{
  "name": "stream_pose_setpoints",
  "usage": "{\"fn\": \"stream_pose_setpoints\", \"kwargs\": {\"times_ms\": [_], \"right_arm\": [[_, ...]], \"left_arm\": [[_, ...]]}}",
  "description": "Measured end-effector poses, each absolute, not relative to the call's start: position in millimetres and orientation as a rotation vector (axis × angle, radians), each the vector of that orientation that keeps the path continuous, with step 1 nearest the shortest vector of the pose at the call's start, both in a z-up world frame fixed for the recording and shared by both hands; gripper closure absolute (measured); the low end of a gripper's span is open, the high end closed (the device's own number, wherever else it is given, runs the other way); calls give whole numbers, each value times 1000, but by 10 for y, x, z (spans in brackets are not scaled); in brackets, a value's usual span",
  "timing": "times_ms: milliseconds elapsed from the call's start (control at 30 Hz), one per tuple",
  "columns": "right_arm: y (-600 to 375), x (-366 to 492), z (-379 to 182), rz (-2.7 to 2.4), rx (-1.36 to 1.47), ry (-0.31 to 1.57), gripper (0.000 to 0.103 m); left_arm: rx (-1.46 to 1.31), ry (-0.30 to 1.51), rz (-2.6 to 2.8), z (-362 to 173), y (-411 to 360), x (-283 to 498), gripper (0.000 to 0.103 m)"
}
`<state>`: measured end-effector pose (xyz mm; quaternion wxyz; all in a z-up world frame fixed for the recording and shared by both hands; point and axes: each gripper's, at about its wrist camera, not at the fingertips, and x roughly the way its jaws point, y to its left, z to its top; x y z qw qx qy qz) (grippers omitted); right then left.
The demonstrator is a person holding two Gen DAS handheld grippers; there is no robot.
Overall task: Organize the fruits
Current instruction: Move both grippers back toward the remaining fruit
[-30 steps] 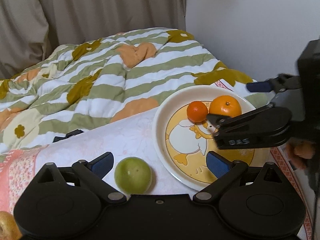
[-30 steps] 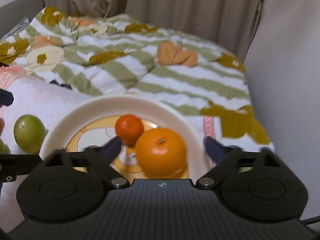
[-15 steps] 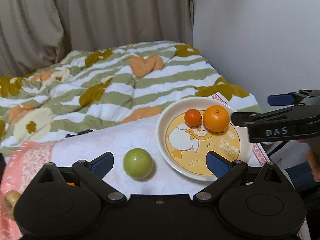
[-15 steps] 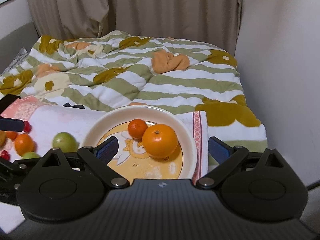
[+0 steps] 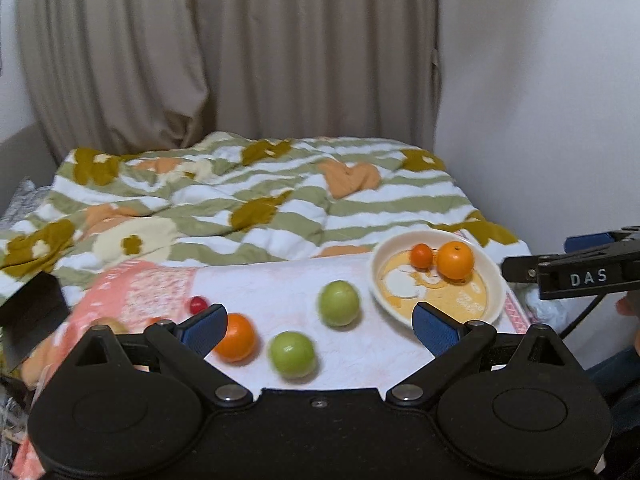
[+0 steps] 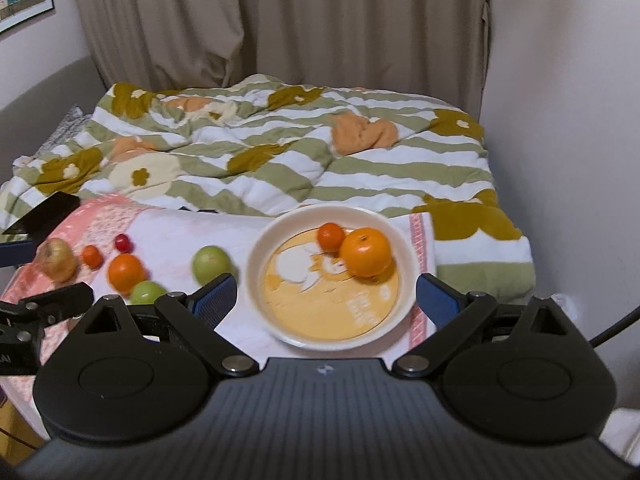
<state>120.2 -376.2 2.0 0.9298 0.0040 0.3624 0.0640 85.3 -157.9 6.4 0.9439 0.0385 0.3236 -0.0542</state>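
Observation:
A cream plate [image 6: 400,240] with a duck print holds a large orange [image 6: 365,253] and a small tangerine [image 6: 330,237]; the plate also shows in the left wrist view [image 5: 494,280]. On the pink-white cloth lie two green fruits [image 5: 338,303] [image 5: 292,354], an orange [image 5: 236,337] and a small red fruit [image 5: 197,304]. The right wrist view adds a yellowish apple [image 6: 57,260] and a small tangerine [image 6: 91,256]. My left gripper [image 5: 318,326] is open and empty above the cloth. My right gripper [image 6: 326,294] is open and empty, held back over the plate's near edge.
A striped green, white and orange quilt [image 6: 280,148] covers the bed behind the cloth. Curtains [image 5: 224,52] hang at the back and a white wall [image 5: 540,100] stands to the right. A dark flat object [image 6: 44,212] lies at the cloth's left edge.
Both grippers have pulled back and up from the plate. More of the cloth and its loose fruits have come into view. The right gripper has left the plate; both oranges stay there.

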Motion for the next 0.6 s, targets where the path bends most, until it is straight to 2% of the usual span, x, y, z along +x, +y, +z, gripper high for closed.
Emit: {"fn": "stream_pose_setpoints", "kwargs": {"times_ms": [333,600], "right_arm": [[-3086,820,77,159,-13,724,0],[-2401,537,163,105,28,680,0]], "left_arm": [[57,604,1,165,-753,430,2],[31,618,-12,93,-9,447,2]]}}
